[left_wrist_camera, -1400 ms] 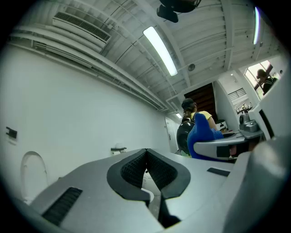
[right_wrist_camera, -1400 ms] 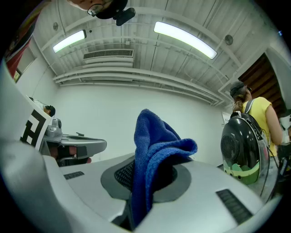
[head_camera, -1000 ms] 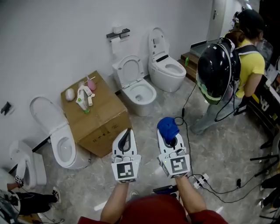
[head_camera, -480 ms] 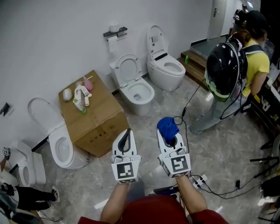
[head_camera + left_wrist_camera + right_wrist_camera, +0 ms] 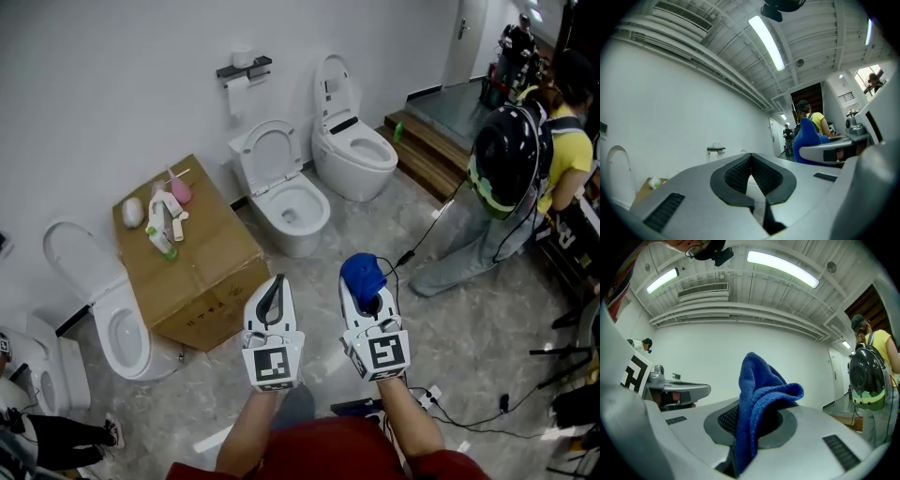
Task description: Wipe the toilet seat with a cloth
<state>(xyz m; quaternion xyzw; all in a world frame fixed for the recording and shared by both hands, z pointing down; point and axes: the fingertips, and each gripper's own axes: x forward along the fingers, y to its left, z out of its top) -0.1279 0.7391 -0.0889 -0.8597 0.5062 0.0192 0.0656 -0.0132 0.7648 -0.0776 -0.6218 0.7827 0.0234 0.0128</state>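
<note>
The wiping has not begun. The blue cloth [image 5: 361, 274] is in hand and nothing more: the right gripper [image 5: 367, 296] has its fingers closed on it, and in the right gripper view the cloth [image 5: 758, 397] stands up out of the pinch in a folded peak, with one edge trailing down between the pads. The left gripper [image 5: 273, 289] carries nothing. In its own view the fingers [image 5: 735, 174] meet at the tips with only floor and wall showing behind them. Both grippers are held side by side in mid-air in front of the person, well apart from every toilet. Three toilets stand along the wall: one [image 5: 286, 199] straight ahead with its seat tipped up against the tank, one [image 5: 354, 150] just to its right, and one [image 5: 120, 323] off to the left beyond a cardboard box [image 5: 192, 258] with bottles on top. Which one is meant cannot be told, though the middle one lies most directly ahead. What is left is, by my reading, the whole job: walk up to a toilet, bring the cloth onto the seat, and rub around the ring. Another person [image 5: 525, 173] stands by the steps at the right, clear of that path.
</note>
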